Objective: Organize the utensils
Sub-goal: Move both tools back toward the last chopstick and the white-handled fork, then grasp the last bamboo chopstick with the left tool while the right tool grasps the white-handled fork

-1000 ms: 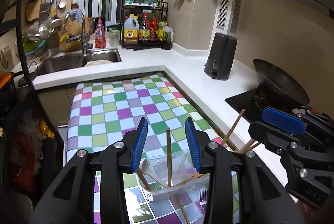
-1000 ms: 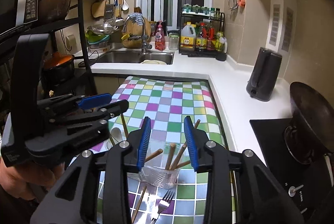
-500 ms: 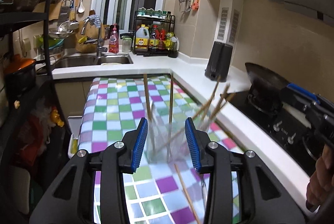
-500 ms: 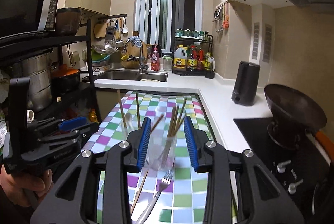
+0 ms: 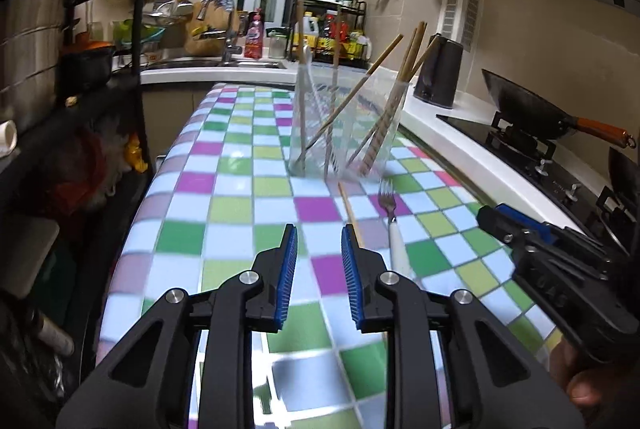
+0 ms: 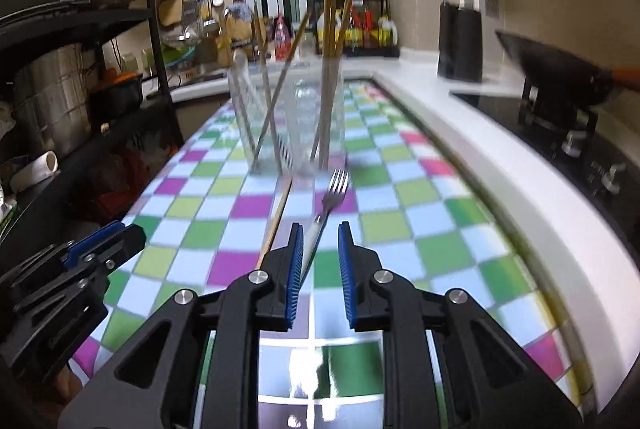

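Note:
A clear plastic holder (image 5: 344, 125) stands on the checkered table (image 5: 224, 213) with several wooden chopsticks and a white spoon in it; it also shows in the right wrist view (image 6: 292, 121). A fork (image 5: 390, 217) with a white handle and a loose chopstick (image 5: 350, 207) lie on the table in front of it. My left gripper (image 5: 319, 241) is open and empty, low over the table short of them. My right gripper (image 6: 319, 241) is open, with the fork (image 6: 326, 207) lying just ahead between its jaws and the chopstick (image 6: 276, 219) to its left.
A white counter (image 5: 460, 157) runs along the right with a black kettle (image 5: 438, 75) and a wok (image 5: 532, 113) on the stove. A sink (image 5: 208, 63) and bottle rack (image 5: 332, 33) are at the back. A dark shelf rack (image 5: 76, 77) with pots stands left.
Both grippers have dropped low and pulled back from the holder. The holder, earlier right between the jaws, now stands farther ahead. The fork and loose chopstick now lie just before the grippers.

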